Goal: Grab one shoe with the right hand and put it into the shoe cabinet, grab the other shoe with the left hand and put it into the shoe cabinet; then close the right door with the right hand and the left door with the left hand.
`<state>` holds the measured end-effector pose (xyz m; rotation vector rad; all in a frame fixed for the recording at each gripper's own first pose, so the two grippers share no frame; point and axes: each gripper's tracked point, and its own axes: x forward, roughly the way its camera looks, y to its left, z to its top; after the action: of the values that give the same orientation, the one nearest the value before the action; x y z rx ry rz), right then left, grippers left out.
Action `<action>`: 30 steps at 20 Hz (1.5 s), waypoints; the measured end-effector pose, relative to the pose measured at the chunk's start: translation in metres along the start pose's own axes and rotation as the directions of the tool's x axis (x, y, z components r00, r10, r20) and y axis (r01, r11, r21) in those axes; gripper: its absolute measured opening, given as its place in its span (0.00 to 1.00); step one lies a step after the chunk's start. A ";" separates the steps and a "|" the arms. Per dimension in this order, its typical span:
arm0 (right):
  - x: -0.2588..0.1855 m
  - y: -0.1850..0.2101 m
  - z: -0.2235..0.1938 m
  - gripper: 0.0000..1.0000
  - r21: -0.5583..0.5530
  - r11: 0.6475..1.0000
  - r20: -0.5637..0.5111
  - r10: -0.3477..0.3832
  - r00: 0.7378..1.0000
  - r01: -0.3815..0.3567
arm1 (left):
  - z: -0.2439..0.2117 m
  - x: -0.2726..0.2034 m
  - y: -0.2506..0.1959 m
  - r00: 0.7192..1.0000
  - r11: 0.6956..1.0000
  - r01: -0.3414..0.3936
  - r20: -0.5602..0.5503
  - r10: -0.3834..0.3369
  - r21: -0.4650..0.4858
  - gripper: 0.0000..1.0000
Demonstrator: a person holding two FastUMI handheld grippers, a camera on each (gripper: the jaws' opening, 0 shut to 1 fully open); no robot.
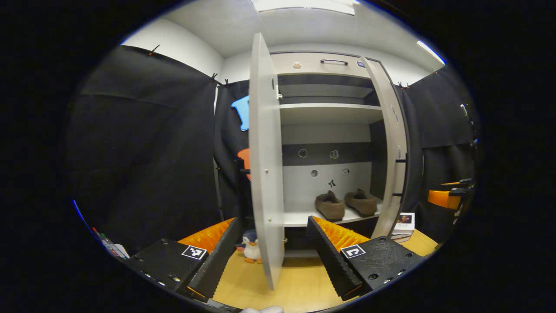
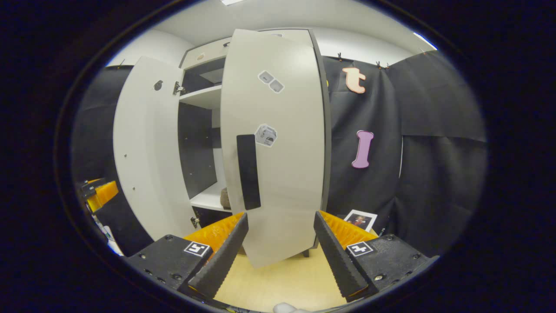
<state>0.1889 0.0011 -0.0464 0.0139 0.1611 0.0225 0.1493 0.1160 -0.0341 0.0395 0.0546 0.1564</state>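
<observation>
Right hand-held gripper [image 2: 280, 250] open before right door [image 2: 278, 143]

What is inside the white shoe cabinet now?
Inside the white shoe cabinet, two brown fuzzy slippers sit side by side on the lower white shelf. The upper shelves look bare; the open left door hides the cabinet's left edge.

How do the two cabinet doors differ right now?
In the left gripper view, the left door stands swung out toward the camera, almost edge-on, while the right door angles outward less. In the right gripper view, the right door shows its outer face with a dark handle, while the left door shows its inner face. Both are tall, pale and open.
</observation>
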 end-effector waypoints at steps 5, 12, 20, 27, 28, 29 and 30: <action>-0.013 0.006 -0.018 0.99 0.011 0.999 -0.038 -0.035 0.999 0.036 | 0.013 0.031 0.076 0.992 0.993 -0.119 0.043 0.118 0.008 0.96; -0.028 0.006 -0.028 1.00 0.026 0.995 -0.052 -0.099 0.994 0.100 | -0.004 0.081 0.089 0.996 0.996 -0.084 0.019 0.083 0.016 0.97; -0.031 0.001 -0.034 0.99 0.048 0.993 -0.062 -0.108 0.992 0.111 | 0.003 0.077 0.074 0.997 0.998 -0.055 0.059 0.054 0.027 0.90; -0.034 -0.008 -0.035 0.99 0.055 0.994 -0.061 -0.093 0.994 0.096 | 0.007 0.066 0.035 0.998 1.000 -0.002 0.060 0.001 0.027 0.87; -0.034 -0.010 -0.035 1.00 0.058 0.994 -0.061 -0.088 0.994 0.092 | 0.007 0.065 0.024 0.998 0.999 0.017 0.061 -0.019 0.029 0.87; -0.035 -0.011 -0.035 0.99 0.059 0.994 -0.064 -0.085 0.994 0.089 | 0.008 0.064 0.011 0.997 0.999 0.037 0.062 -0.038 0.025 0.87; -0.037 -0.012 -0.035 0.99 0.061 0.995 -0.062 -0.079 0.995 0.083 | 0.008 0.064 -0.001 0.996 0.998 0.057 0.063 -0.058 0.018 0.87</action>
<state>0.1470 -0.0110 -0.0750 0.0697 0.2222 -0.0631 0.2127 0.1247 -0.0294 0.0591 -0.0060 0.0972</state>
